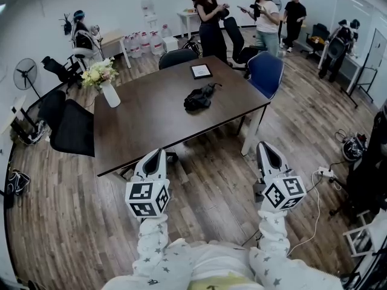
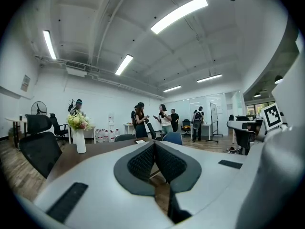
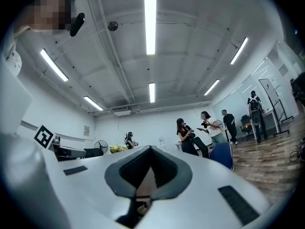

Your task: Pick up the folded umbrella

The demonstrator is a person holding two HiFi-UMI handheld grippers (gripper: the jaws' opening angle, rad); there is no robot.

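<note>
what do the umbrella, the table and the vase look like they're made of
The folded umbrella looks like black fabric, probably nylon: crumpled, soft, matte. The table is dark brown wood or laminate: smooth, faint sheen. The vase is white, likely ceramic: plain, opaque.

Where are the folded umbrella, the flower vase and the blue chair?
folded umbrella (image 1: 199, 98), head view, its black middle.
flower vase (image 1: 111, 95), head view, white body.
blue chair (image 1: 265, 72), head view, backrest.

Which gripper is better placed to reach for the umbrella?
Probably left: the left gripper faces the near edge of the table, slightly nearer the folded umbrella; the right gripper sits off its corner.
</note>
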